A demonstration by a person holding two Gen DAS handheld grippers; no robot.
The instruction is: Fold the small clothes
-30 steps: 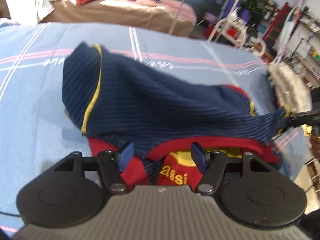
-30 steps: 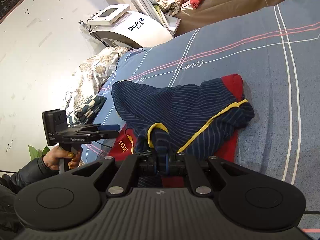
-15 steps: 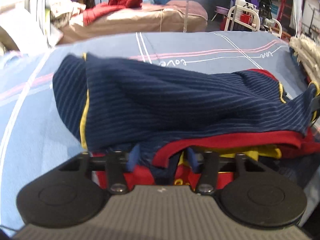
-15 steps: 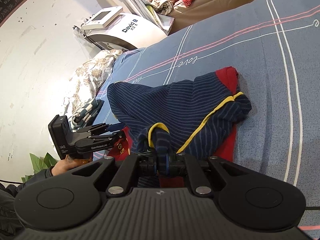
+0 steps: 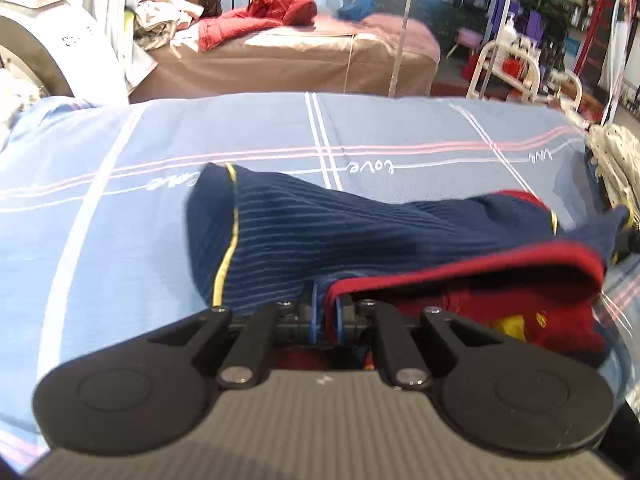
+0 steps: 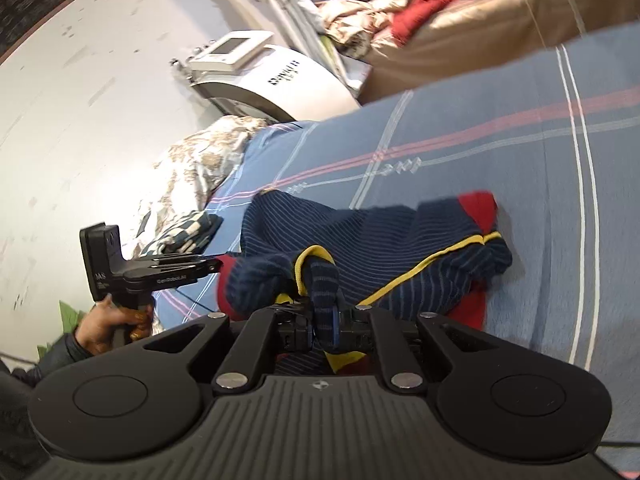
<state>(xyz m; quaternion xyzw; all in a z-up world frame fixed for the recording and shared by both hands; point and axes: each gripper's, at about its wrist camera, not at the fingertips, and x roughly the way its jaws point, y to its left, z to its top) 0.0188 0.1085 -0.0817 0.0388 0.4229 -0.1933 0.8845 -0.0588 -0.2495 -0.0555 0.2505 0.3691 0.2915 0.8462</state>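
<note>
A small navy striped shirt (image 5: 320,236) with red and yellow trim lies crumpled on the blue bedsheet (image 5: 120,216). My left gripper (image 5: 325,320) is shut on its red-edged hem, lifted a little off the sheet. My right gripper (image 6: 325,326) is shut on a navy fold with yellow trim of the same shirt (image 6: 400,236). The left gripper (image 6: 216,266) also shows in the right wrist view, at the shirt's left end.
A patterned quilt (image 6: 192,176) and a checked cloth (image 6: 180,236) lie at the sheet's left edge. A white machine (image 6: 272,80) and a tan bed (image 5: 296,60) with red clothes stand behind. A white quilt (image 5: 616,160) lies at the right.
My left gripper has moved in from open and closed on the shirt's red hem. My right gripper stays shut on the fold and has lifted it slightly.
</note>
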